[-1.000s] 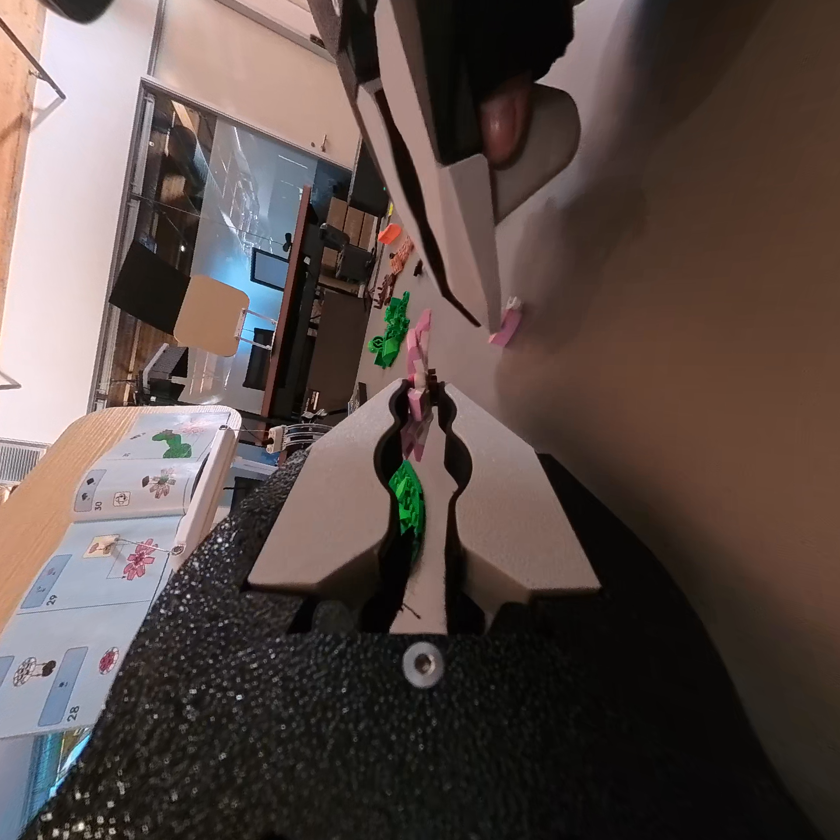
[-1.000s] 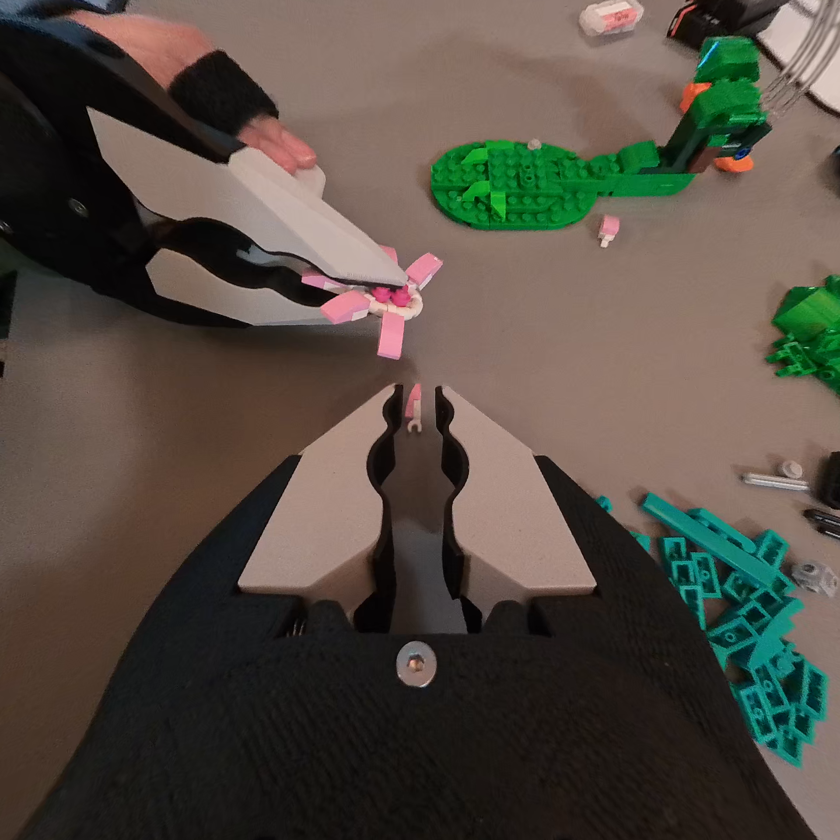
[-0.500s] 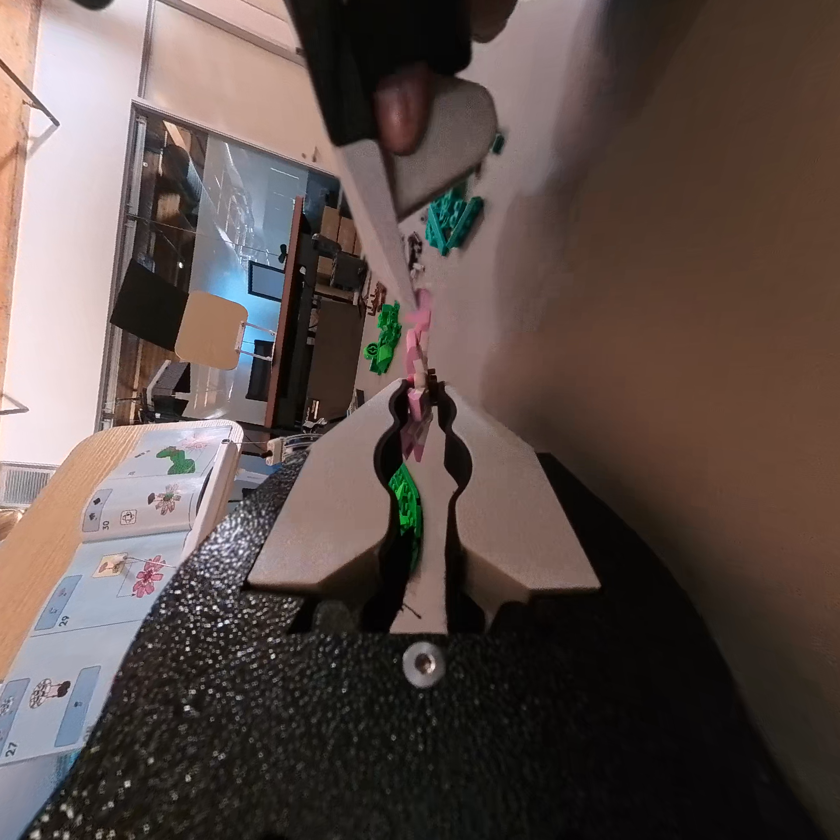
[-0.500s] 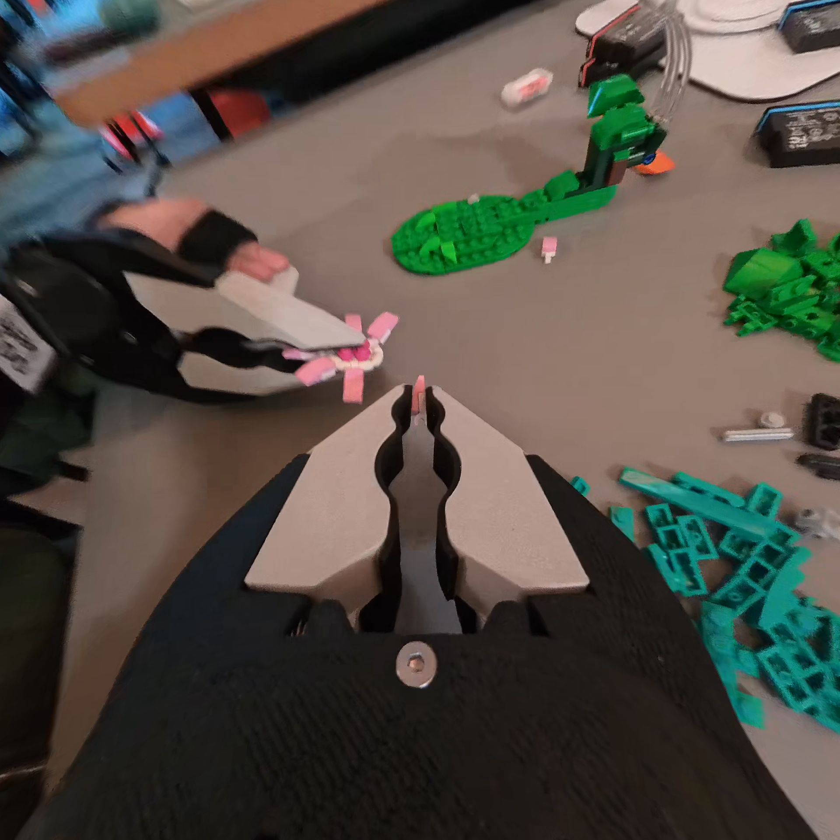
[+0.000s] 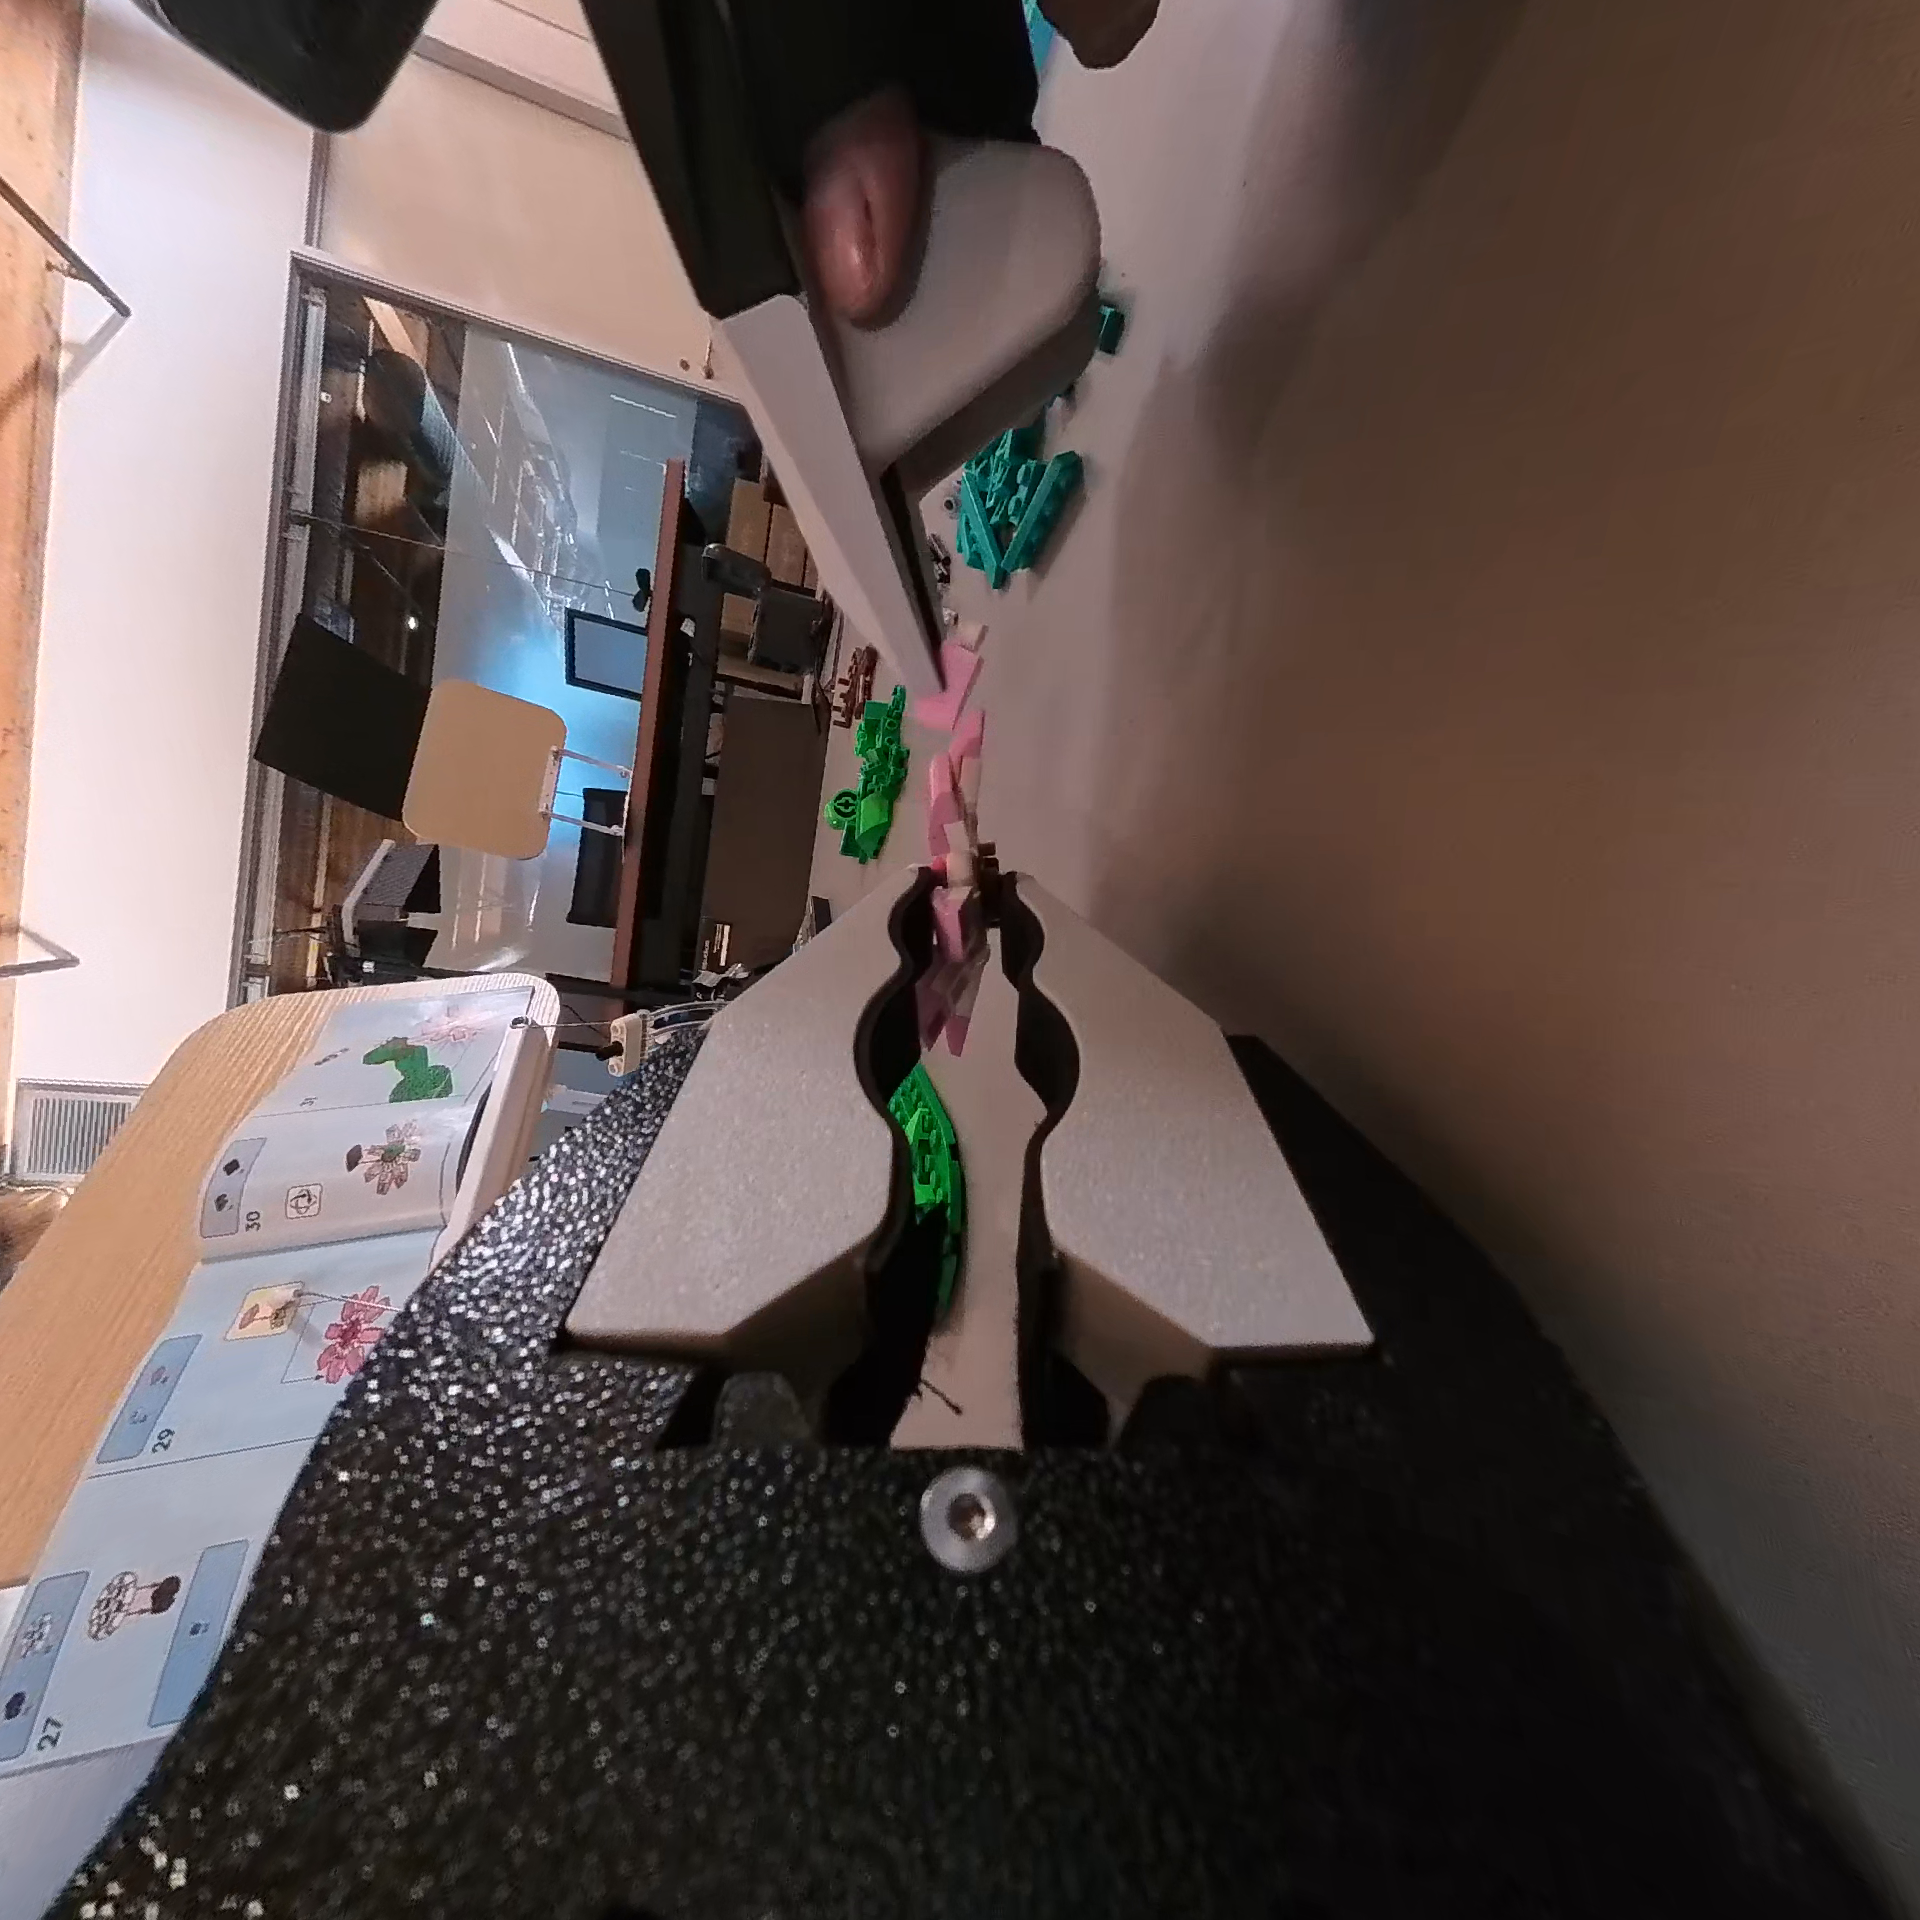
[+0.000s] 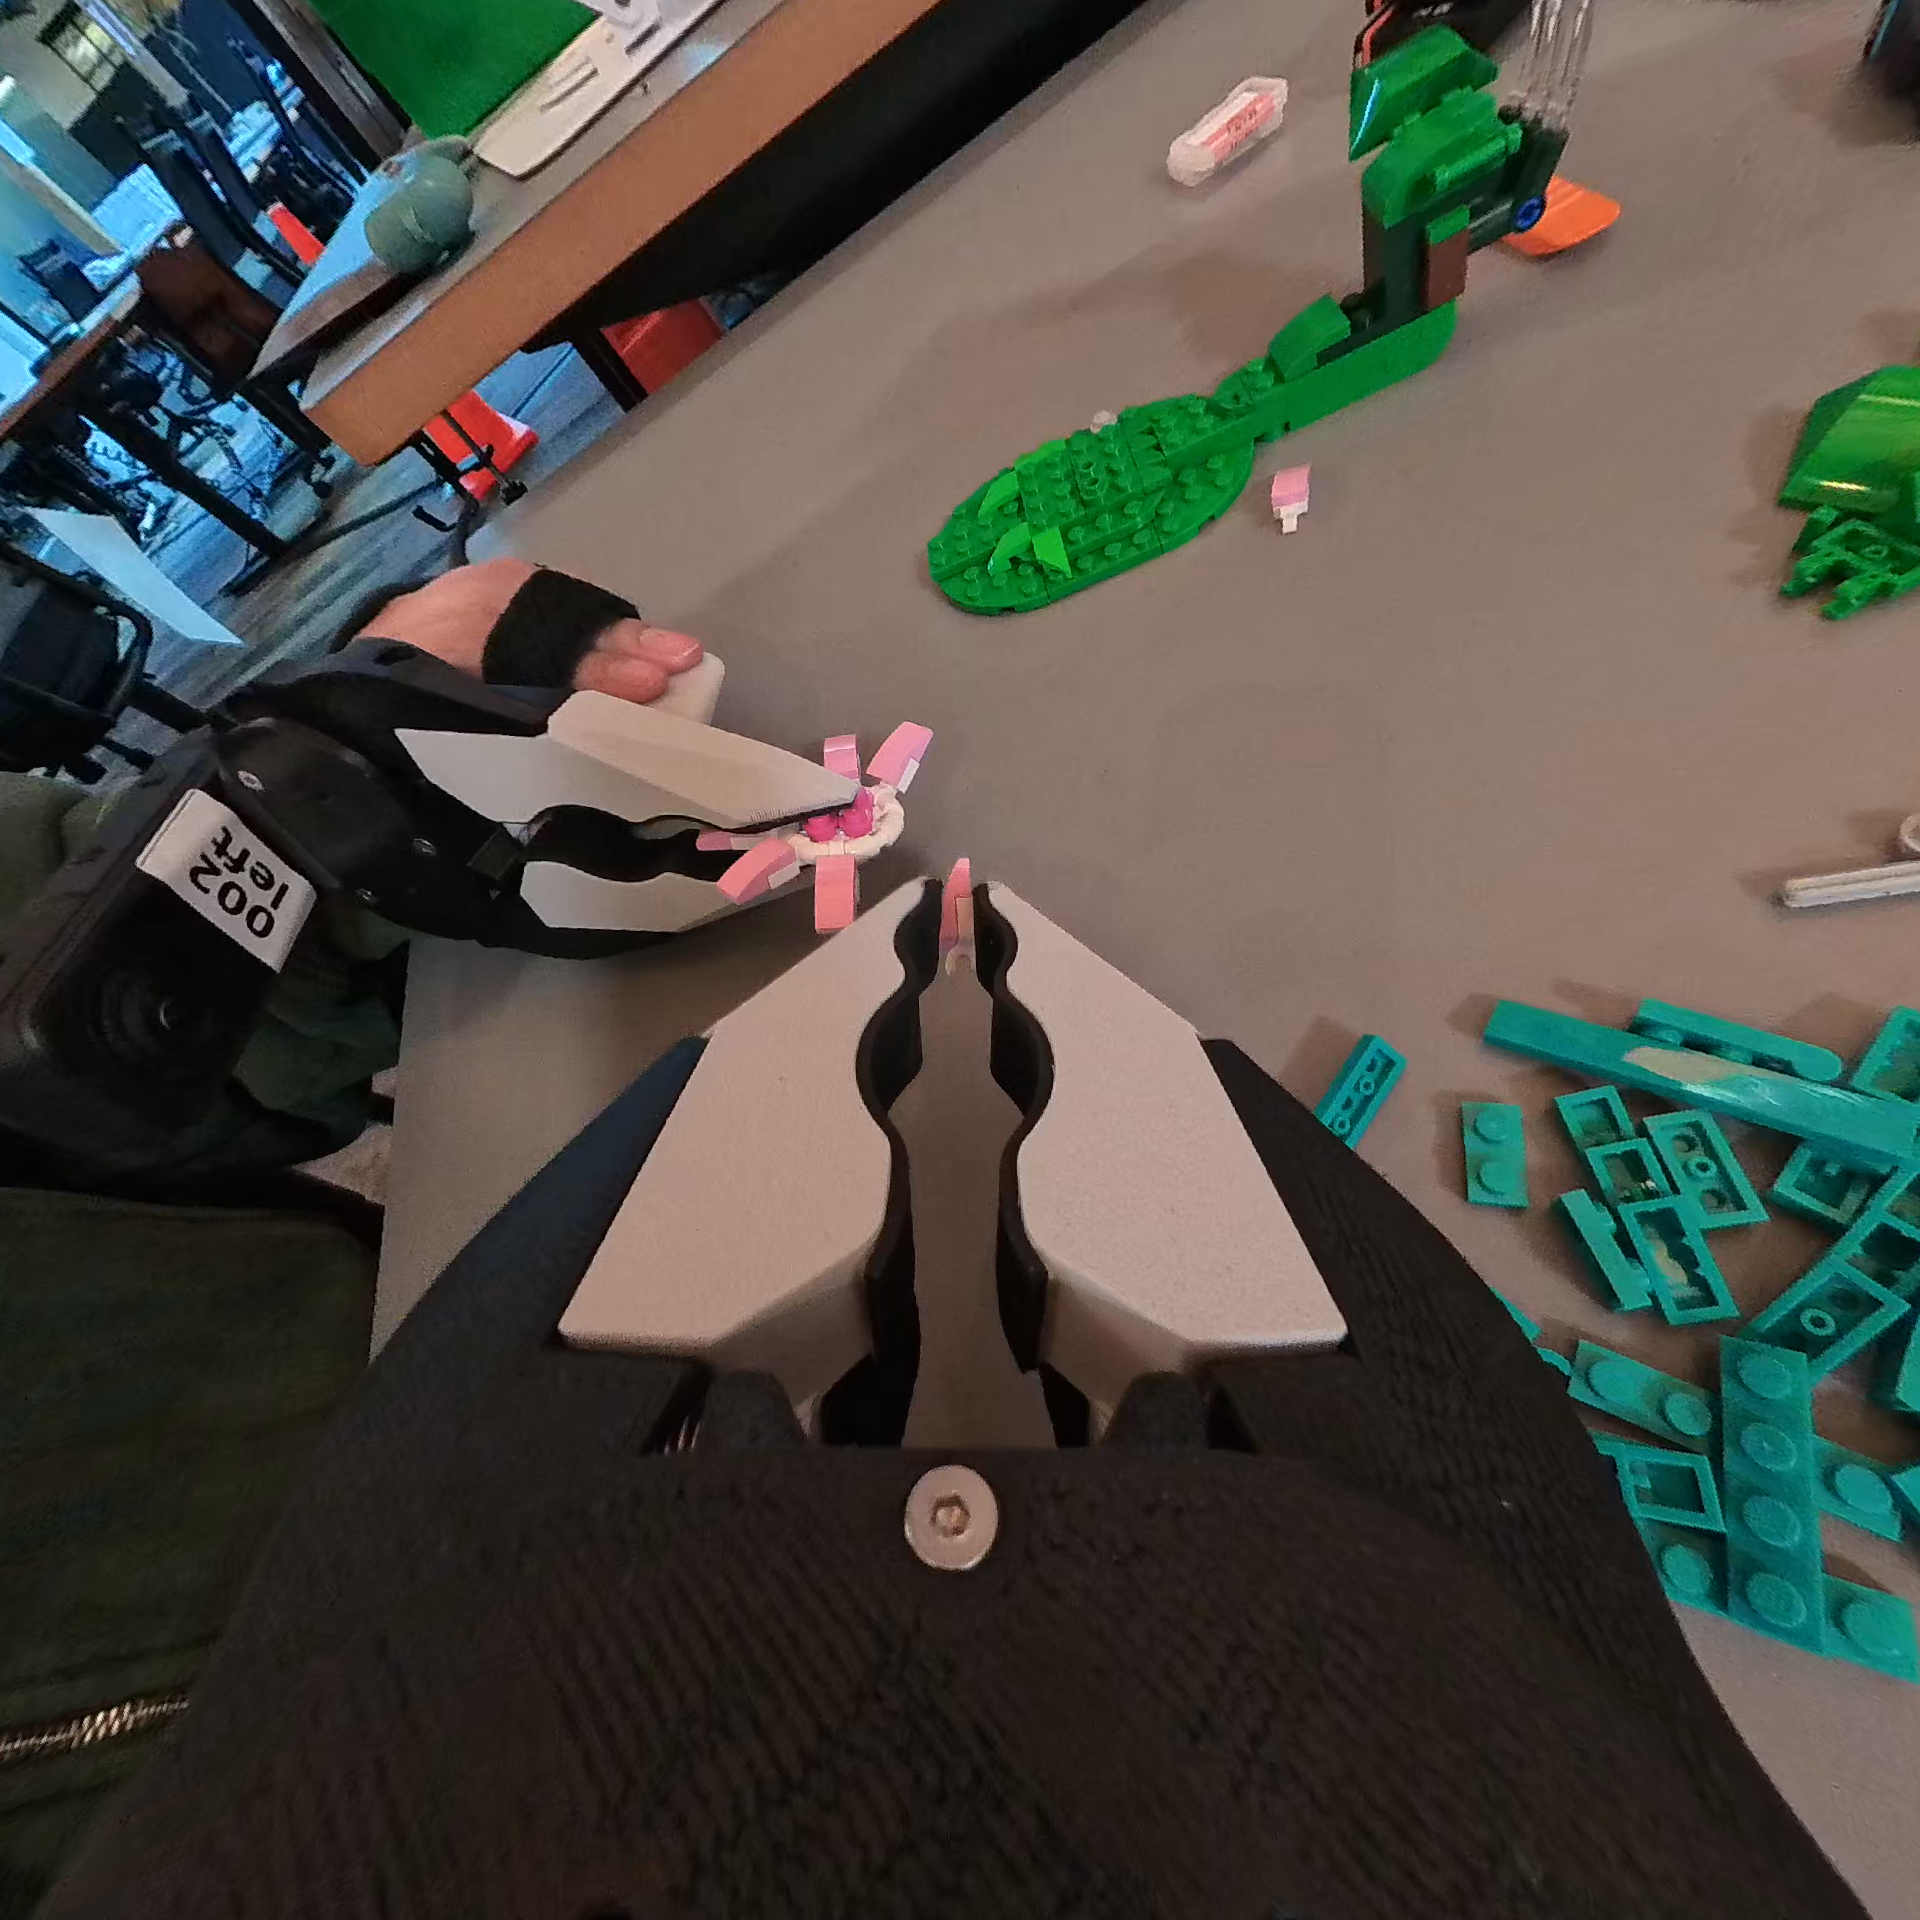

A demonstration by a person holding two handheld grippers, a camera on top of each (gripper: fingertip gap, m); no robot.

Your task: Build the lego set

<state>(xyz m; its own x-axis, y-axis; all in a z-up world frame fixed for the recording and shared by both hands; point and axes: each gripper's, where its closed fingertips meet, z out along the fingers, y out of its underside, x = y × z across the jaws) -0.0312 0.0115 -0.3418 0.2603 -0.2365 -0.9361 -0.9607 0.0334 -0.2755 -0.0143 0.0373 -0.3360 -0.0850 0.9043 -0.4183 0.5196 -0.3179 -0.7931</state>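
I have the left hand-held gripper (image 6: 847, 821) at about nine o'clock of my right-wrist picture, closed tight on the pink flower (image 6: 847, 816), its pale ring and dark pink centre pinched at the tips while petals fan out free toward twelve and six o'clock, just above the grey tabletop (image 6: 1351, 779). Moving right, the right hand-held gripper (image 6: 958, 902) sits at centre, nearly closed on a single pink petal piece (image 6: 957, 899) that stands edge-on between its tips, with a small white clip end hanging toward me. The petal is just beside the flower's six o'clock petal, not touching as far as I can tell. I judge the step to be clipping this petal onto the ring, so I would steady the left grip, line the clip up with a bare stretch of the ring, and push in slowly and straight; a skewed push could twist the flower out of the left tips. Further right, at one o'clock, lies the green lily pad build (image 6: 1091, 509), a loose pink piece (image 6: 1288, 490) beside it, and at four o'clock the teal pieces (image 6: 1714, 1247).
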